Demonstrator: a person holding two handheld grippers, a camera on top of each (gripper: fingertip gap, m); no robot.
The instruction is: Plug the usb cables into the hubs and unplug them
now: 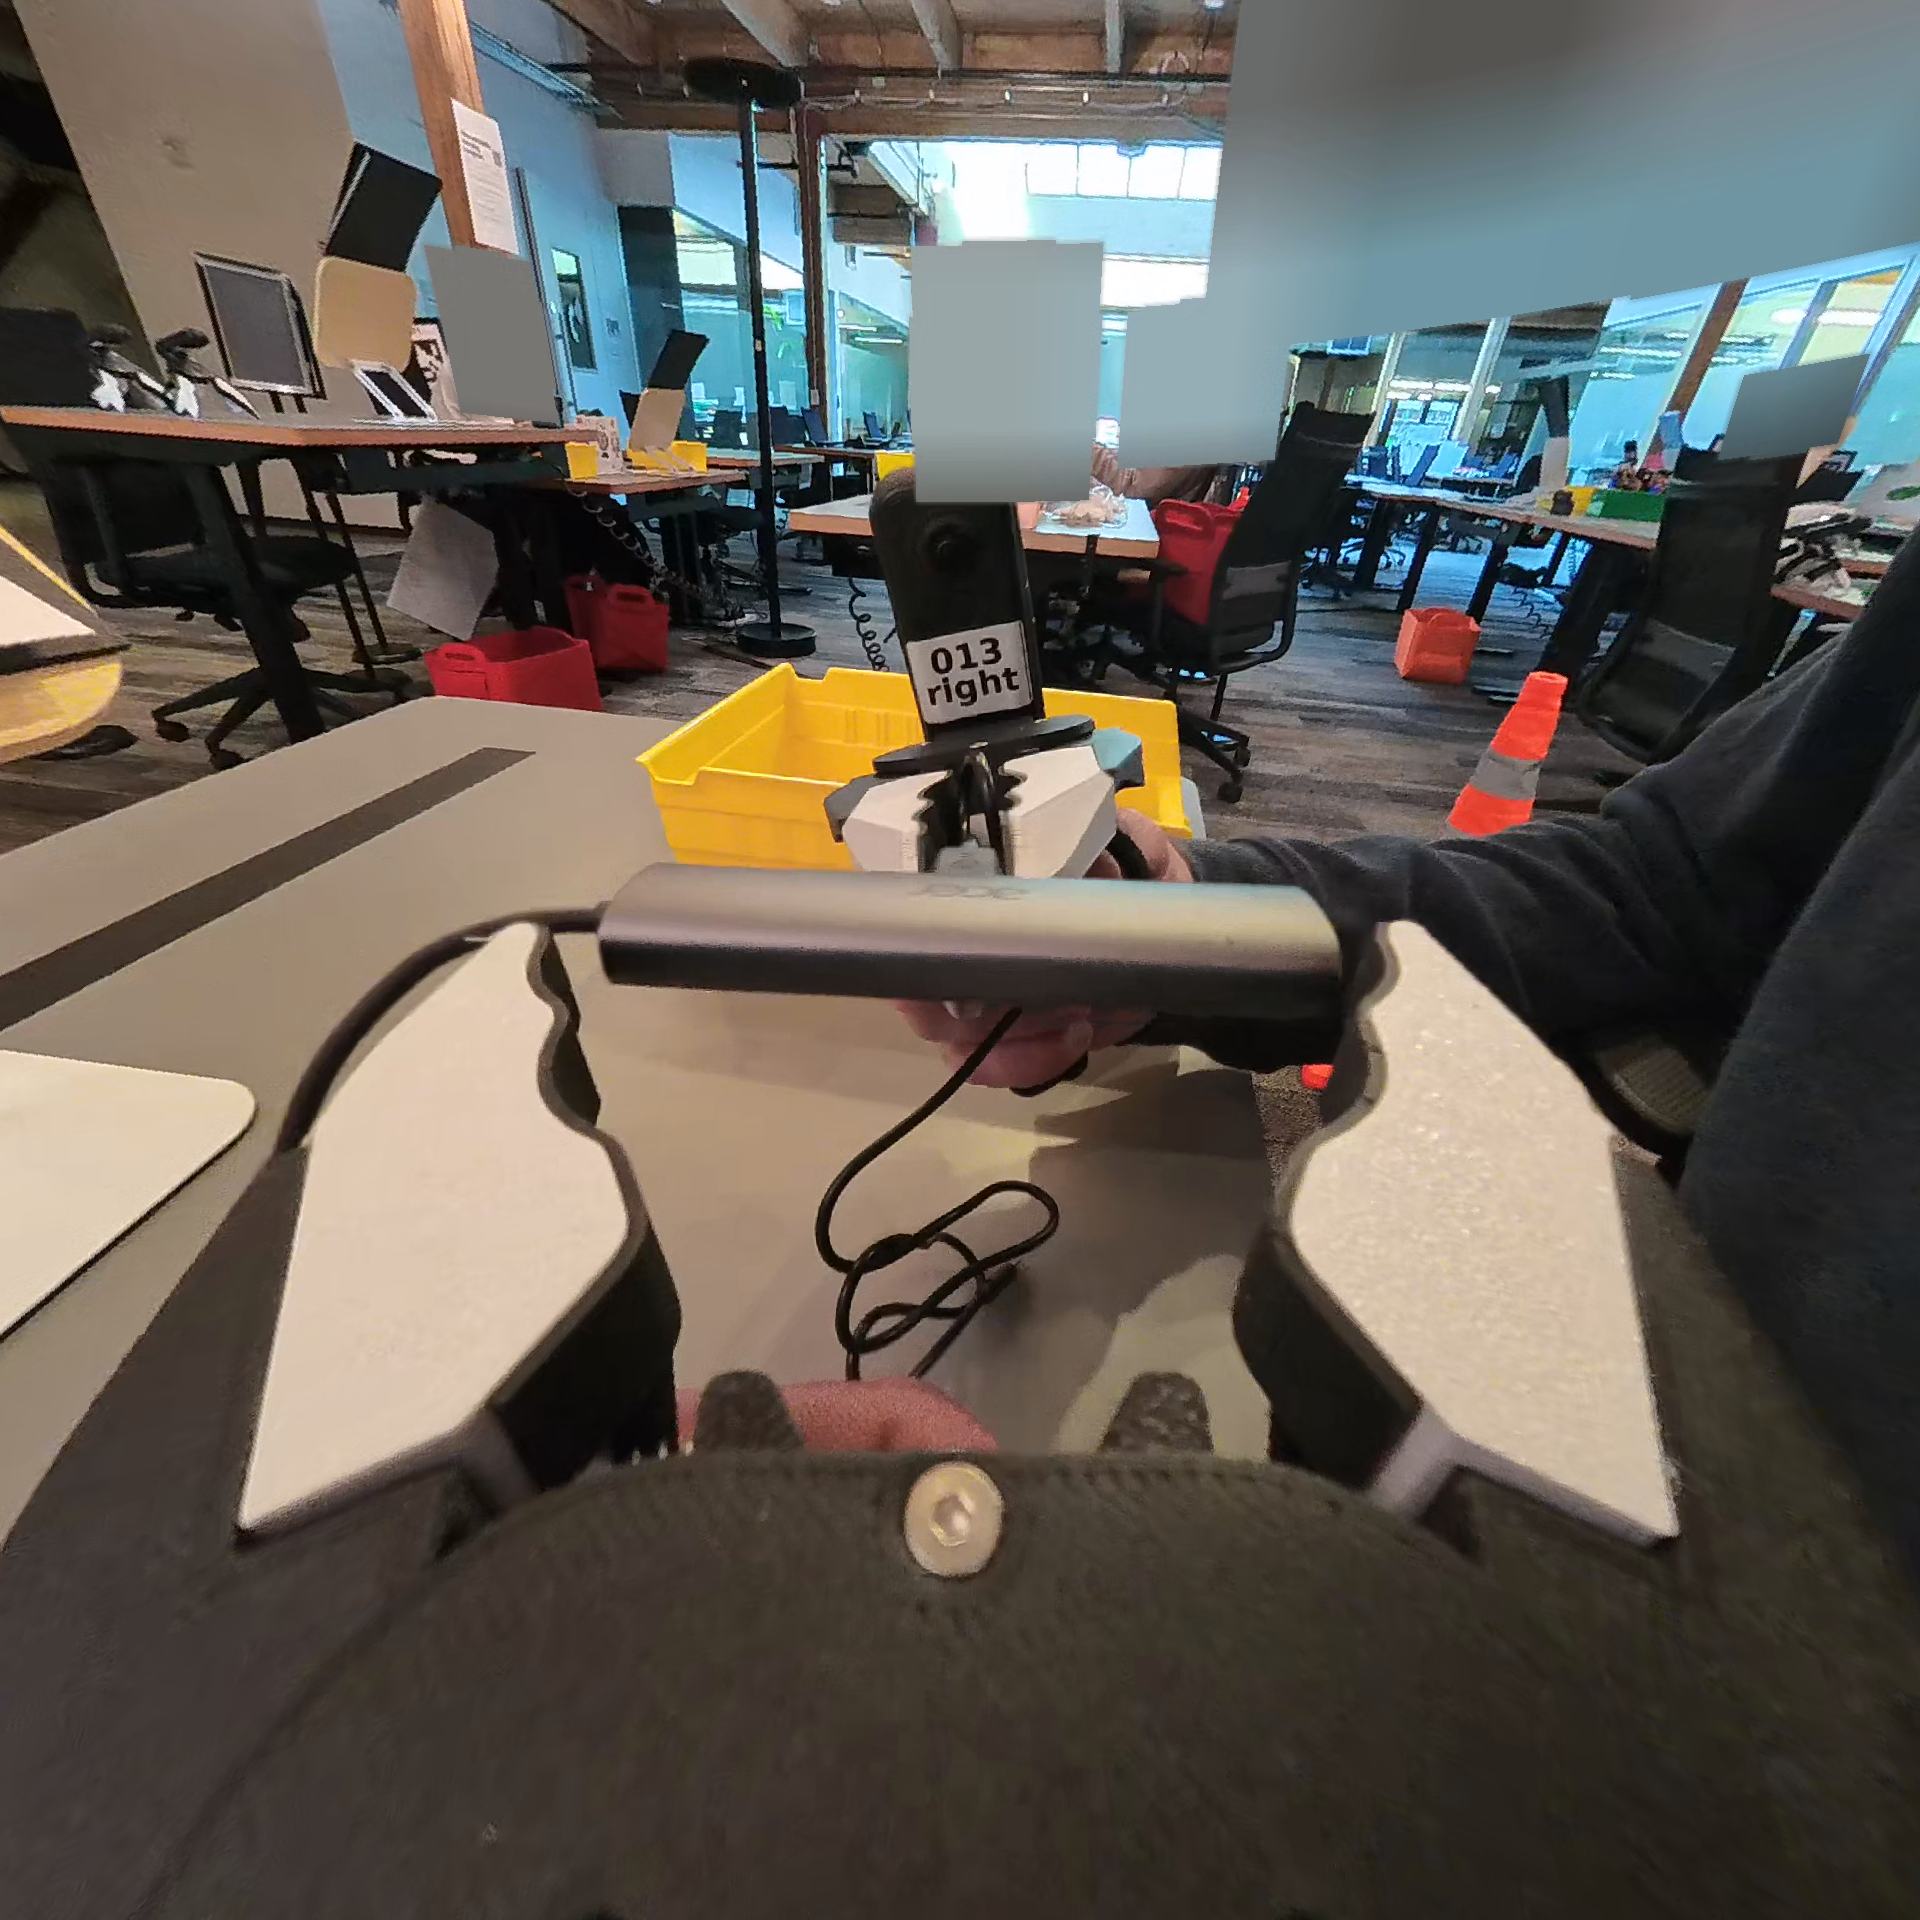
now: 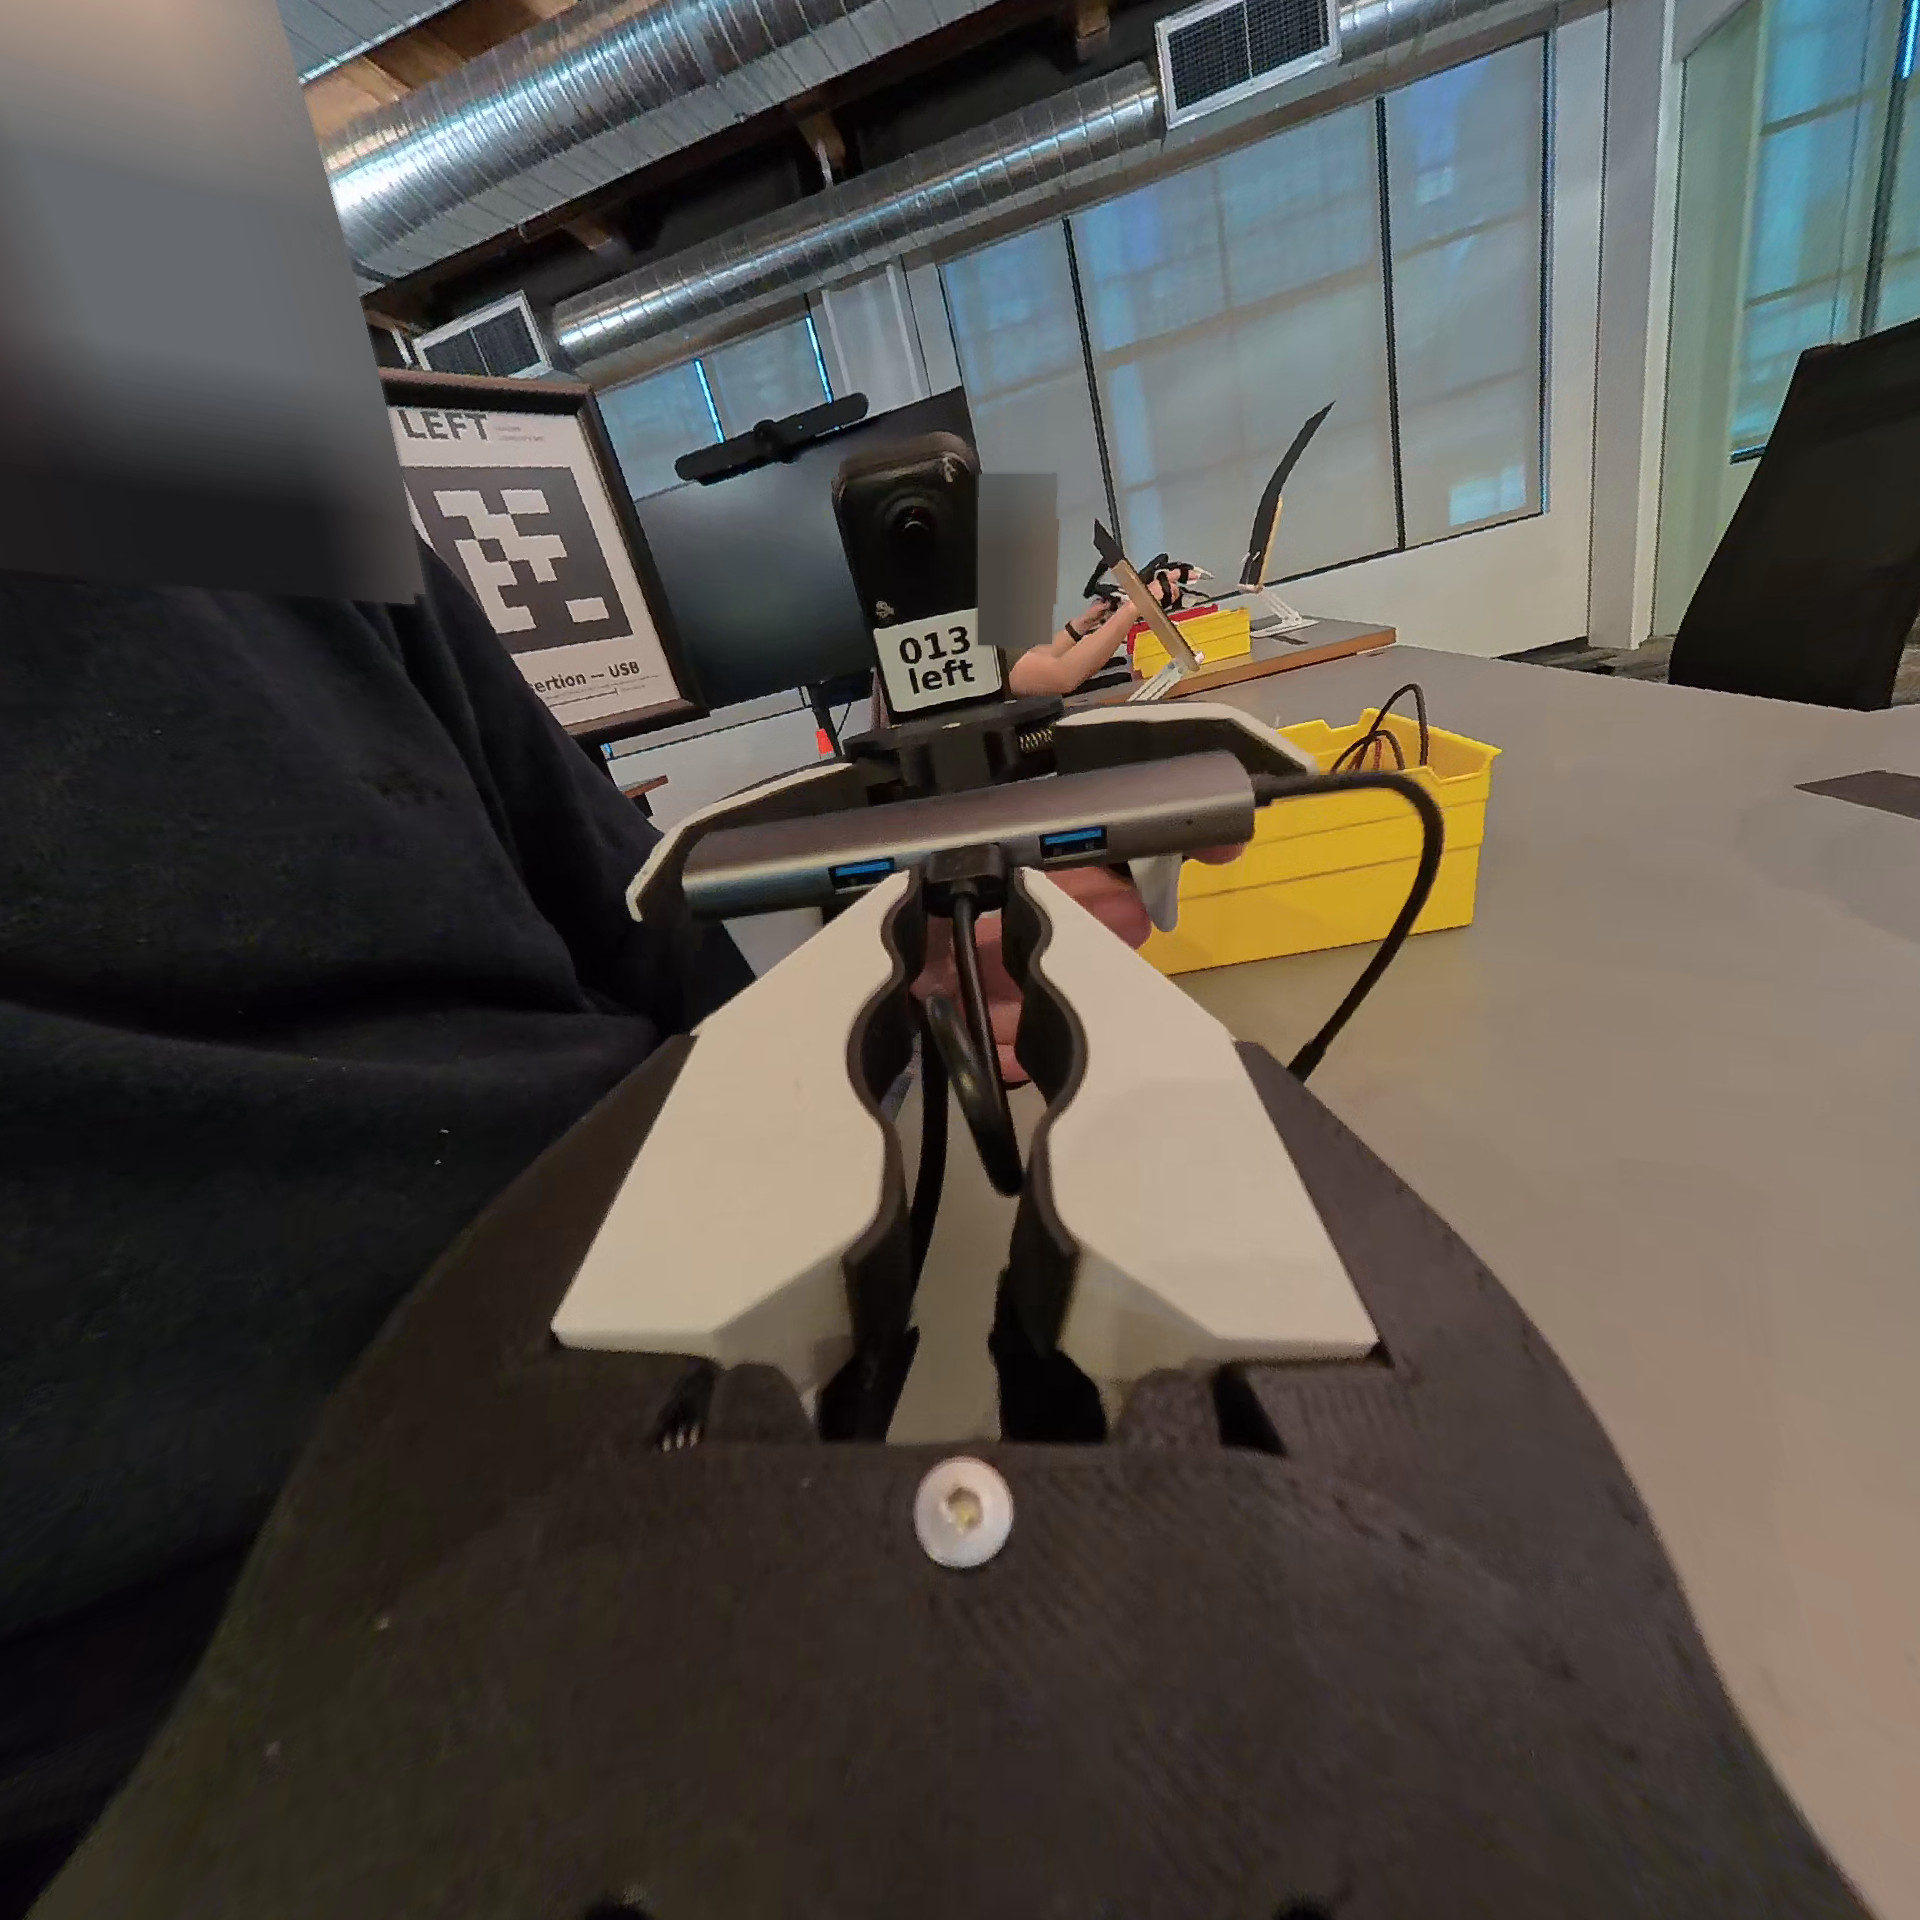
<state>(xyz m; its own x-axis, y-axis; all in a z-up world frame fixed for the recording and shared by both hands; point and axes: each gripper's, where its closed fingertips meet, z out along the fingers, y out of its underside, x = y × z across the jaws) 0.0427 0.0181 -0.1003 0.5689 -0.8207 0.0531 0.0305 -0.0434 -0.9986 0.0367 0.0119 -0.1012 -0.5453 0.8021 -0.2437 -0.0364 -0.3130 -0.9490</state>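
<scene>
The step in hand looks like the joint itself: a black plug (image 2: 961, 868) sits at the middle port of the grey USB hub (image 2: 966, 831), between the two blue ports, so this is either the last push of plugging in or the start of pulling out; which of the two cannot be told from one moment. Either way the next move calls for a straight travel along the port's axis, with the hub kept steady and no sideways twist on the plug. The left gripper (image 1: 971, 966) stands wide, its white fingers (image 1: 1455, 1164) spanning the hub (image 1: 966, 940) lengthwise and bearing on its two ends, so the hub is carried crosswise and raised above the grey table (image 1: 312, 831). The hub's own lead leaves its end and curves away. The right gripper (image 2: 961, 883) is drawn narrow, its fingertips pinched on the plug right at the hub's face, and the black cable (image 2: 966, 1039) runs back from the hub between those fingers. In the left wrist view the right gripper (image 1: 971, 847) shows just behind the hub, and the slack of the cable (image 1: 914, 1247) hangs below the hub and coils on the table. A yellow bin (image 1: 769, 769) stands on the table beyond the hub, with more dark cables in it.
</scene>
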